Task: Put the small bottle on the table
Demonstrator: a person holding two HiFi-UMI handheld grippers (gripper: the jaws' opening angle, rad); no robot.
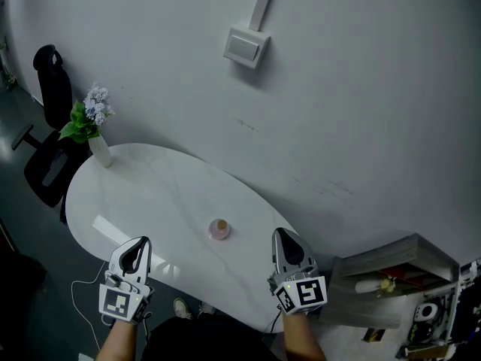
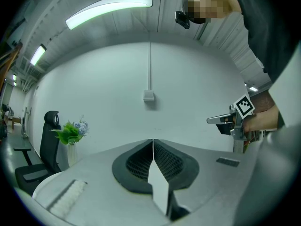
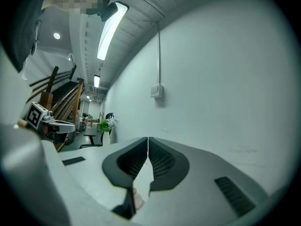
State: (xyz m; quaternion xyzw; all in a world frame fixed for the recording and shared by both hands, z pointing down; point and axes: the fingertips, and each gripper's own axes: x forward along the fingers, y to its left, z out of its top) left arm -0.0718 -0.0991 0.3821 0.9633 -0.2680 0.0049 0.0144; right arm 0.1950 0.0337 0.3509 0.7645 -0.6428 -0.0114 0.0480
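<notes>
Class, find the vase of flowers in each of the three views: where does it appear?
Head view: vase upper left, on the table's left end.
Left gripper view: vase lower left, beside the black chair.
Right gripper view: vase small, left of centre.
Shared landmark: the wall switch, above centre in every view.

The left gripper (image 1: 139, 242) and right gripper (image 1: 282, 237) are grey with black-and-white square markers. Between them, the small bottle (image 1: 219, 229) is pale pink, tan-capped, on the white desk (image 1: 165, 194).
</notes>
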